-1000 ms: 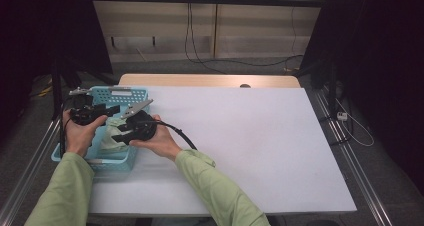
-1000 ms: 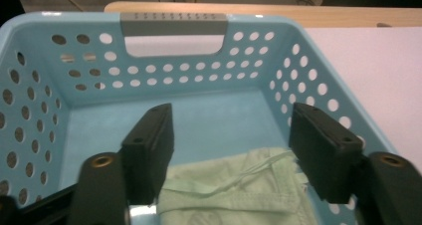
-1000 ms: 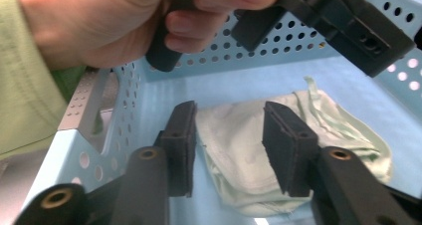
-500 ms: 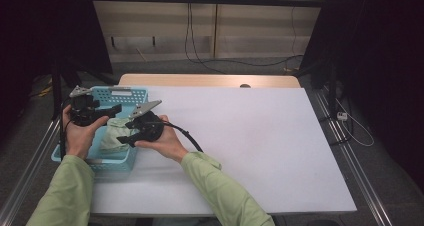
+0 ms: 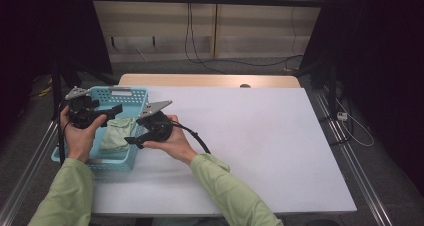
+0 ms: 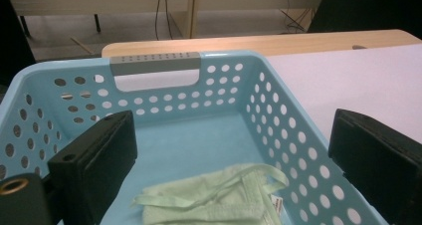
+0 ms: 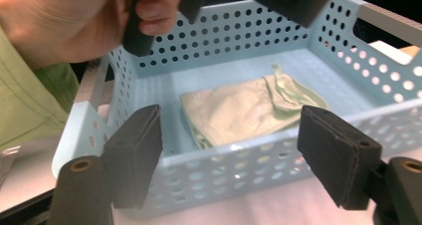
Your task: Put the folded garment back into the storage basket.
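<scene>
High view: white tabletop (image 5: 240,136) with a bare wood strip along its far edge, dark curtains at both sides, cables hanging on the pale back wall, grey floor. A light-blue perforated basket (image 5: 131,98) sits at the tabletop's left edge; a folded pale green cloth (image 5: 116,136) lies inside it. The left gripper (image 5: 112,110) hangs over the basket, the right gripper (image 5: 134,140) is at its right rim.

Left gripper view: jaws spread wide, just been opening, nothing between them — cloth (image 6: 219,197) flat on the basket floor below. Grey handle strip on the far wall; small tag on the cloth, unreadable.

Right gripper view: jaws apart, just been opening, empty — basket wall (image 7: 239,172) just ahead, cloth (image 7: 244,110) beyond it.
</scene>
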